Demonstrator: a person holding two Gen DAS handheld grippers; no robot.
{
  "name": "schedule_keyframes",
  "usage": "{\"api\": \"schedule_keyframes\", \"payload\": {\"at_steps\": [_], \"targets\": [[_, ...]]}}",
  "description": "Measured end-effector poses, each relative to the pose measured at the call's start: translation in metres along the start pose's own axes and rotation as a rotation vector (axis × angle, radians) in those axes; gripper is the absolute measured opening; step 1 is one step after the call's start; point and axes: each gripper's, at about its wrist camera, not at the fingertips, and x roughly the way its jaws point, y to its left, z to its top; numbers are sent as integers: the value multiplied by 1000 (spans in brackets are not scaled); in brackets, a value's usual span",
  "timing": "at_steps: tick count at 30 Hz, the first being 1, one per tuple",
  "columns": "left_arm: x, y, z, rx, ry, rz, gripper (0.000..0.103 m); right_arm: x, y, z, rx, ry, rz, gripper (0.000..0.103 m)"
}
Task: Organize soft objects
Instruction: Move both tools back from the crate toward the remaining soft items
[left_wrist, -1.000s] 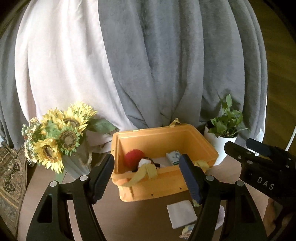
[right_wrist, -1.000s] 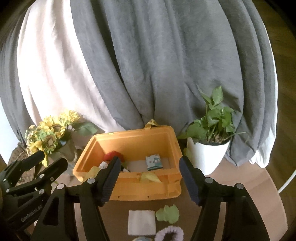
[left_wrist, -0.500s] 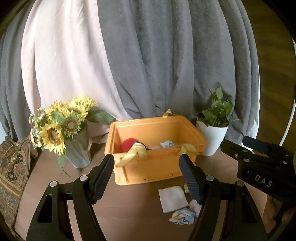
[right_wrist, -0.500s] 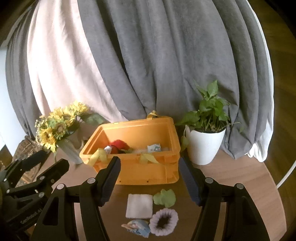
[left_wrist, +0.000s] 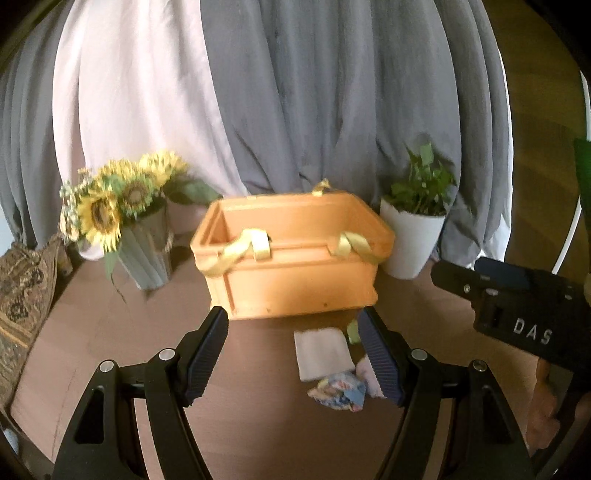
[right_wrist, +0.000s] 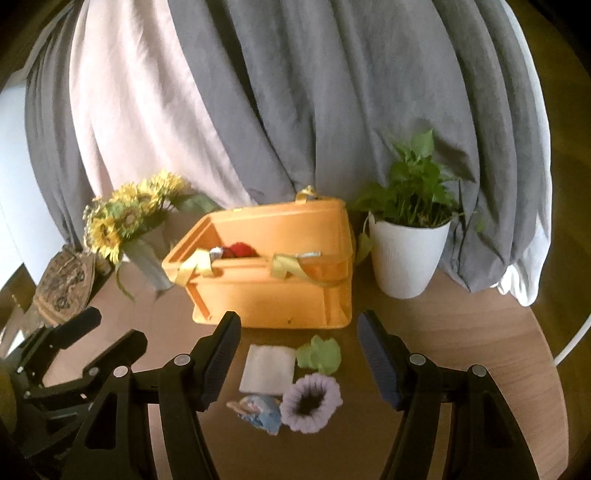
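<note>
An orange bin (left_wrist: 299, 273) (right_wrist: 273, 280) with yellow ribbons stands mid-table; a red soft item (right_wrist: 240, 250) shows inside it. In front of it lie a white cloth (left_wrist: 321, 354) (right_wrist: 267, 369), a green cloth (right_wrist: 319, 356), a purple scrunchie (right_wrist: 310, 402) and a blue patterned cloth (left_wrist: 340, 393) (right_wrist: 258, 408). My left gripper (left_wrist: 293, 356) is open and empty, just before the bin, left of the cloths. My right gripper (right_wrist: 299, 356) is open and empty, above the loose cloths. Each gripper's body shows in the other's view (left_wrist: 517, 314) (right_wrist: 66, 354).
A sunflower vase (left_wrist: 144, 243) (right_wrist: 144, 254) stands left of the bin. A white potted plant (left_wrist: 410, 240) (right_wrist: 406, 254) stands right of it. Grey and white curtains (left_wrist: 295, 92) hang behind. A patterned cushion (left_wrist: 18, 280) lies far left. The round table edge (right_wrist: 546, 354) curves at right.
Both grippers have pulled back and lowered from the bin, so it looks farther and lower. More of the table and the loose cloths has come into view. Both stayed open.
</note>
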Motion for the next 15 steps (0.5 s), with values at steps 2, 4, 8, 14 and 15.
{"api": "schedule_keyframes", "payload": {"at_steps": [2, 4, 8, 14, 15], "targets": [[3, -4, -7, -6, 15, 4, 72, 2, -3, -5, -7, 15, 12, 67], [4, -9, -15, -7, 31, 12, 72, 4, -6, -10, -15, 30, 25, 67], [8, -13, -28, -14, 55, 30, 72, 12, -11, -20, -19, 65, 55, 67], [17, -16, -49, -38, 96, 54, 72, 28, -15, -38, -22, 127, 100, 72], [19, -16, -52, -39, 103, 54, 72, 31, -16, -42, -25, 136, 105, 73]]}}
